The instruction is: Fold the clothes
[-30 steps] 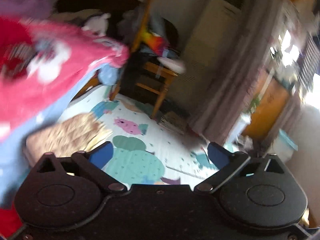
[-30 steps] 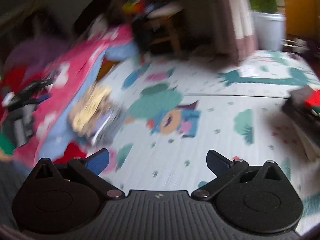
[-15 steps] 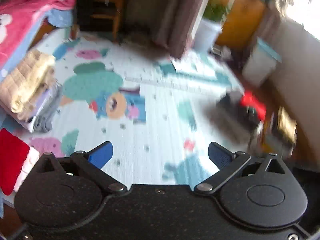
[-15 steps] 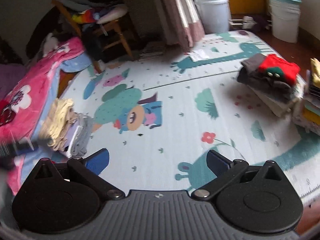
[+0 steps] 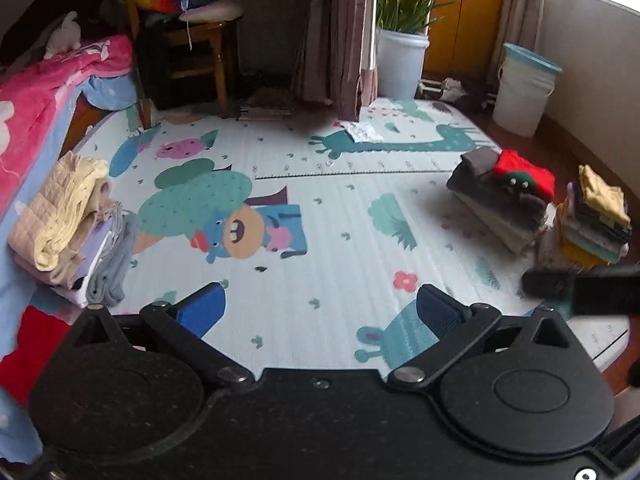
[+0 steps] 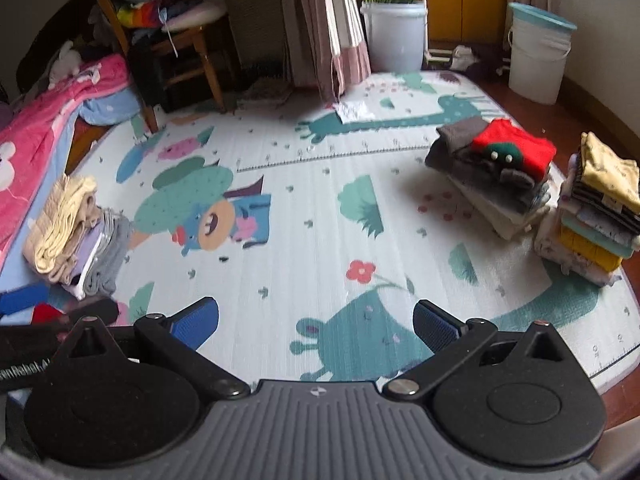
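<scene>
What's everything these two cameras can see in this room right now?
Play mat: one, pale with cartoon animals, covering the floor.
Left clothes pile: one, cream, lilac and grey, at the mat's left edge by the bed.
Red-topped stack: one, grey and white under a red garment, right side of the mat.
Yellow-topped stack: one, mixed colours, at the mat's far right edge.
Blanket: one, pink, on the bed at left.
Chair: one, wooden, piled with things, behind the mat.
Plant pot: one, white, beside the curtain.
Bucket: one, white with teal rim, back right.
Left gripper: black, blue pads, open, empty.
Right gripper: the same, open, empty.
</scene>
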`<state>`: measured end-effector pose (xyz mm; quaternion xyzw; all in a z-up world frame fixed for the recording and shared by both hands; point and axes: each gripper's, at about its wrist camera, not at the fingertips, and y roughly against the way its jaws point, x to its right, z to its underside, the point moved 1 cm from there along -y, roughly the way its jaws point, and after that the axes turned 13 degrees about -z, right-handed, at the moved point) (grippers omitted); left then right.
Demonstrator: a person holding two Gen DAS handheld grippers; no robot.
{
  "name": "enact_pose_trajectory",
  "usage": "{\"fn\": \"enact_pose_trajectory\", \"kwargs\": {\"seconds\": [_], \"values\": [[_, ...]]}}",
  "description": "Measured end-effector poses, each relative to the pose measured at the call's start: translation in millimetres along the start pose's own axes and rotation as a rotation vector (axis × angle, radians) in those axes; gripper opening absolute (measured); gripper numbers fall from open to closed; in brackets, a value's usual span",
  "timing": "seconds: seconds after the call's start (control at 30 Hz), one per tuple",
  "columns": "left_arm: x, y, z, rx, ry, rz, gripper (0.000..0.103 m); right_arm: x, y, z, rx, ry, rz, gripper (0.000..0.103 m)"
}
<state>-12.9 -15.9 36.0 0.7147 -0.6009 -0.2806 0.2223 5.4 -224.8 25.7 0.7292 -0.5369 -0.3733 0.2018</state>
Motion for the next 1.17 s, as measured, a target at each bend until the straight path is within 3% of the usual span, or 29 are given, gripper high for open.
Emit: {"fn": "enact_pose_trajectory", "kwargs": {"seconds": [0.17,0.37,0.63,1.17], "values": [[1.6,-13.2,3.5,-0.040,-0.017,-0.020,0.103,-5.9,-5.7,8.4,-0.027,0.034,0.014,0.103],[0.4,-28.3,8.7,-0.135,0.018,0.022,0.103,-10.2,-15.2,14.8,-0.060,0.047,0.021,0.103],[1.8,-30.8,10.5,-0.141,0.004,-0.016,0.103,-18.3,-28.0,20.1,-0.101,0.051,0.002,0.103],[-0.7,-24.6,14.1,-0.123,-0.027,-0.022,0.103,-15.1,-36.9,21.2,-0.125,0.047,0.020,0.103]]}}
